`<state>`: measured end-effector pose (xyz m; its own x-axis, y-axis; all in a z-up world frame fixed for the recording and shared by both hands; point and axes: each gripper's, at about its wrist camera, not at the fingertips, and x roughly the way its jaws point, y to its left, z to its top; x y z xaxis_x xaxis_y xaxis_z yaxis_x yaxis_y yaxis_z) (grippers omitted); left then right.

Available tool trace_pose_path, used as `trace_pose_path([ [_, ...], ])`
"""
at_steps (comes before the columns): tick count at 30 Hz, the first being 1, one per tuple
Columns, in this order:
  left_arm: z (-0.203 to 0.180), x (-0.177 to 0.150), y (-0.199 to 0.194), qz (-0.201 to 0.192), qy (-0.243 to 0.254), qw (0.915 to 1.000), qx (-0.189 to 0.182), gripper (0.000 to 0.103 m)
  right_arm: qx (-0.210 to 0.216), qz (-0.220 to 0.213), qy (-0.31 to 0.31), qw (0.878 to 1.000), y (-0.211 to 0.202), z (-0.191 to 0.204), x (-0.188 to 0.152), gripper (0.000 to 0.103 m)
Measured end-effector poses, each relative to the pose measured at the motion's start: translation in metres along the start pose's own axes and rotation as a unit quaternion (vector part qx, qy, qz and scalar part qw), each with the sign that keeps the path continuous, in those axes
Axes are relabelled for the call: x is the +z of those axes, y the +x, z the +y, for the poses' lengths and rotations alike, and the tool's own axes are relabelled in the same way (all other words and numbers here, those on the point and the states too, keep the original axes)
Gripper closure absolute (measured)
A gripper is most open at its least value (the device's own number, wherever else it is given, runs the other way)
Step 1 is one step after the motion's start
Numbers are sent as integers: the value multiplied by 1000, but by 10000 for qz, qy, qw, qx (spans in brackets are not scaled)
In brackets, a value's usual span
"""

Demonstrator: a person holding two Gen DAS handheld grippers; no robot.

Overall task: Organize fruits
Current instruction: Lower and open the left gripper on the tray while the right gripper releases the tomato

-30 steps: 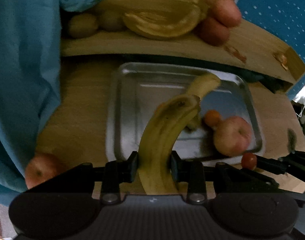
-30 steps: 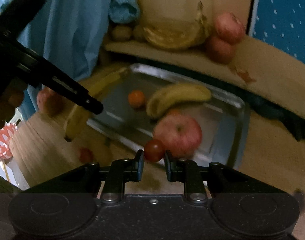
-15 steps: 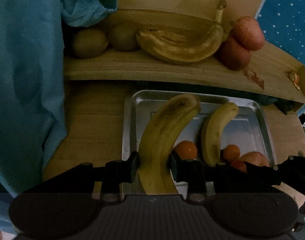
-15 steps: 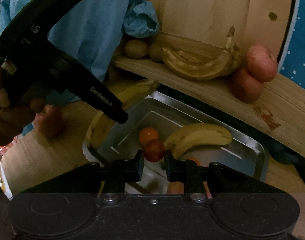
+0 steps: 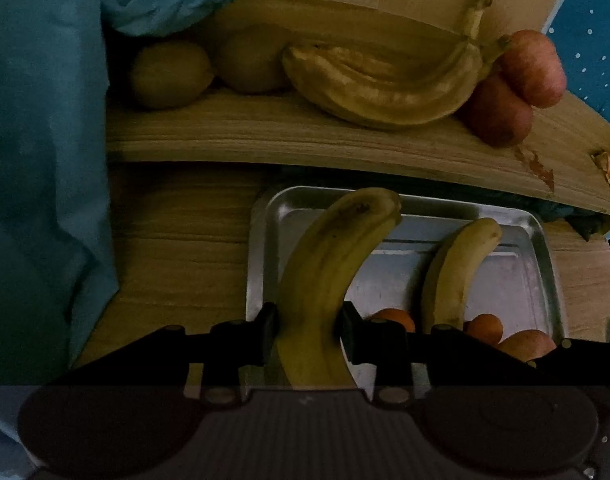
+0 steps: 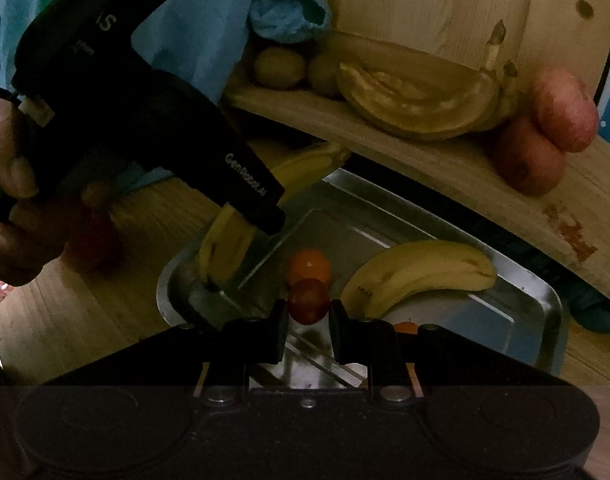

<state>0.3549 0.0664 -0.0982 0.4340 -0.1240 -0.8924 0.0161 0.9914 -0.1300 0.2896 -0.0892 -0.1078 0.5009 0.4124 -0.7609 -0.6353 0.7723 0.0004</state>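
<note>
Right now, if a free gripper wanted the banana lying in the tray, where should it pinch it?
Probably the thick middle of the loose banana, from above, jaws squeezing across its narrow width. It lies flat in the metal tray, so its sides are open there. The ends taper and could slip. Both grippers are busy: left holds another banana, right a small red fruit.

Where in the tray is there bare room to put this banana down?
The left gripper holds the banana over the tray's left half. Bare metal runs between the left rim and the resting banana, and beyond it toward the right rim. The near edge is crowded: oranges and an apple.
</note>
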Motion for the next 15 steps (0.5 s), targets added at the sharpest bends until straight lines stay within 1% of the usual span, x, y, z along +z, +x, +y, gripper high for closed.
trace_pose_path([
  [9,1,3,12,155,-12,9998,-83,66,95,180,74,9998,13,-1,2,80],
  [15,0,2,16,209,-37,9997,-110,66,112,219,98,9996,17,-4,5,80],
])
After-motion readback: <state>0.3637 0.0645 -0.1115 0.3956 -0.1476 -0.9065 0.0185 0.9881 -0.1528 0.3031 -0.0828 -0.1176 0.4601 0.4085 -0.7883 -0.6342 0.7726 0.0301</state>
